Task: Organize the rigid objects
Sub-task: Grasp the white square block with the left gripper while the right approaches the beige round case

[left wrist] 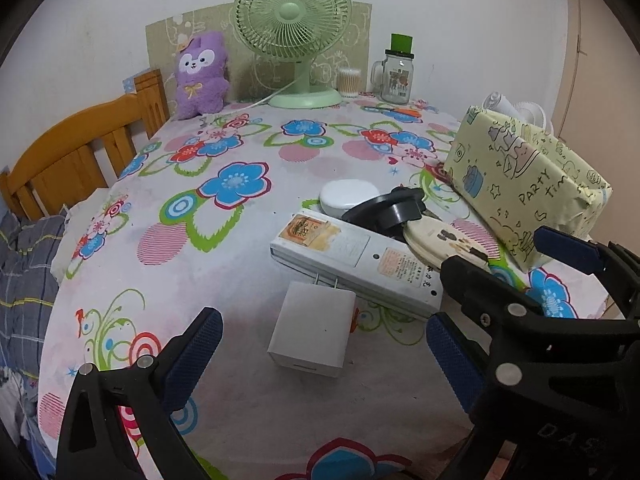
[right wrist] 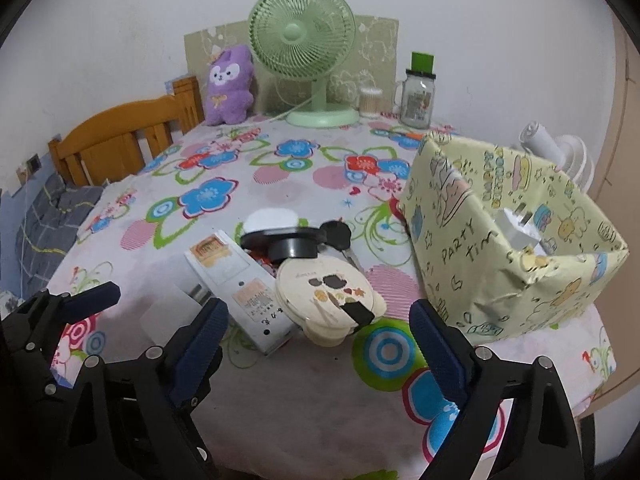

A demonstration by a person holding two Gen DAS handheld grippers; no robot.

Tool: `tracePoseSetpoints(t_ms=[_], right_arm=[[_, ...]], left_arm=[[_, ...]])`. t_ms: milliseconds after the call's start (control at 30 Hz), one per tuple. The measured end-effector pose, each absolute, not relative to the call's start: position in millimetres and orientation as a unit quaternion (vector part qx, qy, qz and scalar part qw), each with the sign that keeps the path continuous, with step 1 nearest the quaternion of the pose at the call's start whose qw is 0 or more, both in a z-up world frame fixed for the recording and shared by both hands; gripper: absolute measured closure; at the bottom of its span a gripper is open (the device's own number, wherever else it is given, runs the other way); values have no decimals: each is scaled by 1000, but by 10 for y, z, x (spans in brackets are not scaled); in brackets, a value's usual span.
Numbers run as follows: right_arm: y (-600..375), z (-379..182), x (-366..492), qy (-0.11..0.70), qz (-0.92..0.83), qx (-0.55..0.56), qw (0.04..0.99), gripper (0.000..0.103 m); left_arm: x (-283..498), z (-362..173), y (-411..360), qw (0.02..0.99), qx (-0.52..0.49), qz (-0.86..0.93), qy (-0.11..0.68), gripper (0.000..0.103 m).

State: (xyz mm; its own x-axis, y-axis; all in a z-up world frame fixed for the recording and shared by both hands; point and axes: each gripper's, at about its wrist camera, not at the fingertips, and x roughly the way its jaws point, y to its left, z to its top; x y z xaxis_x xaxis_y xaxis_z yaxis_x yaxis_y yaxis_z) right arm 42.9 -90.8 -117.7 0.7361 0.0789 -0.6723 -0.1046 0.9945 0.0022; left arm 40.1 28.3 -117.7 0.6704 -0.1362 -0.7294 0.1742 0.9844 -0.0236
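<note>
Left wrist: left gripper [left wrist: 324, 354] jaws wide, empty — white charger cube [left wrist: 312, 328] sits between the fingertips at 12 o'clock, its prongs touching the power strip [left wrist: 356, 264] behind. Risk: closing skewed could nudge the strip and the pile. Right wrist: right gripper [right wrist: 318, 338] jaws wide, empty — round compact [right wrist: 330, 300] at 12 o'clock, wrapped box [right wrist: 500, 264] at 2 o'clock, a white plug already inside.

White charger cube [left wrist: 312, 330] is laid flat beside long white power strip [left wrist: 356, 258]; round cream case [right wrist: 326, 298], black disc [right wrist: 294, 246], white oval case [left wrist: 348, 196] are clustered behind; wrapped box [right wrist: 508, 256] is stood open.
</note>
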Motion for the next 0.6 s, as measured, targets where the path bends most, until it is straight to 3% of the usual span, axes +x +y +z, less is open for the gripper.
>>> tracePoseSetpoints(t_ms=[267, 333, 400, 600], right_arm=[[-897, -1340, 563, 383, 41, -6, 923, 10], [-894, -1361, 602, 387, 39, -1, 921, 10], [-897, -1381, 642, 390, 35, 3, 920, 10], [-942, -1466, 764, 408, 16, 19, 913, 10]], left_arm=[[533, -1325, 333, 903, 14, -82, 422, 17], [562, -1338, 347, 902, 11, -80, 425, 23], [594, -1354, 361, 899, 6, -68, 433, 39], [632, -1355, 286, 899, 20, -74, 432, 57]])
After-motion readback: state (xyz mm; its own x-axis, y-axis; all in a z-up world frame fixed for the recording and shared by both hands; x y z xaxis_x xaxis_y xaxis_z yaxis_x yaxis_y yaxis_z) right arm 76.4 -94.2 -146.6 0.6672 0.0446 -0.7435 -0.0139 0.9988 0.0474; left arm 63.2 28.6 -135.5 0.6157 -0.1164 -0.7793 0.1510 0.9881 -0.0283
